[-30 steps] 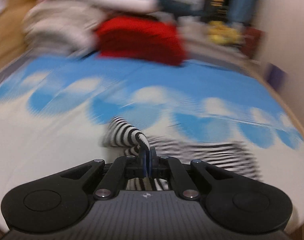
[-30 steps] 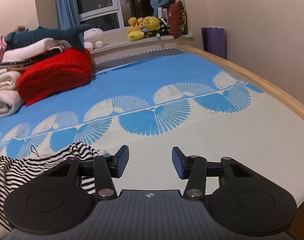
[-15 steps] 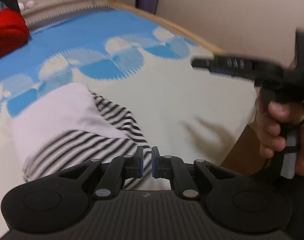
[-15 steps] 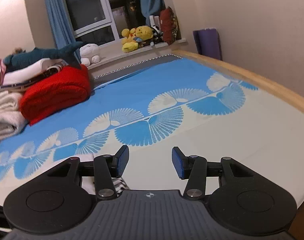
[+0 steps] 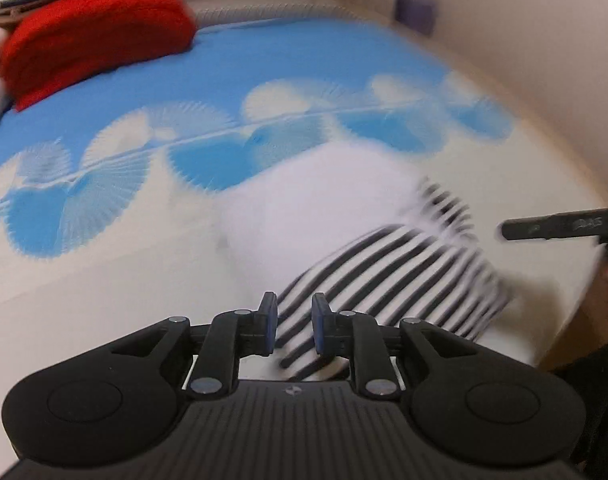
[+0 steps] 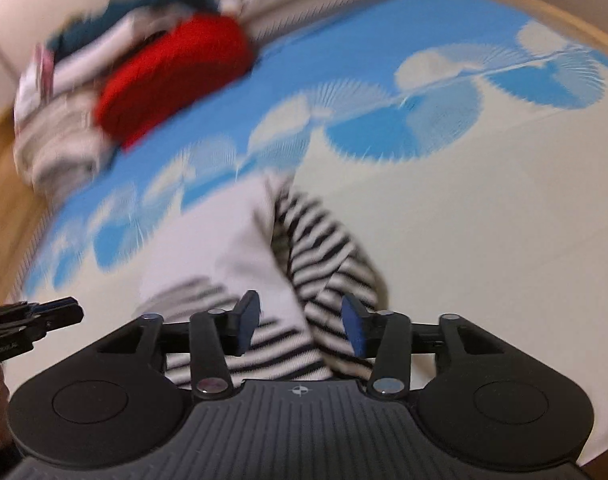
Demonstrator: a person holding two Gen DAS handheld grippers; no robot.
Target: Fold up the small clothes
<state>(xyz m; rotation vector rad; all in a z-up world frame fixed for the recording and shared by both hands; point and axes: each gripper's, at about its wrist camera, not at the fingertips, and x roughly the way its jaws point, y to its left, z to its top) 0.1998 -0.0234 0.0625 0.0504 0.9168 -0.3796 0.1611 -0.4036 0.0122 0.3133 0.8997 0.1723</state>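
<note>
Both views are smeared with blur. My left gripper hangs low over the near edge of the bed, its jaws a narrow gap apart with nothing between them; the striped cloth shows through the gap from underneath. The garment lies just ahead on the cream part of the sheet: a white panel on top, black-and-white stripes fanning out below it and to the right. My right gripper pokes in from the right edge of the left view, beside the garment's striped end.

From the right wrist, my right gripper has its jaws spread wide, empty, hovering over the striped part of the garment, with the white panel to its left. The left gripper shows at the far left edge. Farther back on the blue half of the sheet sits a red blanket, with a heap of pale laundry next to it.
</note>
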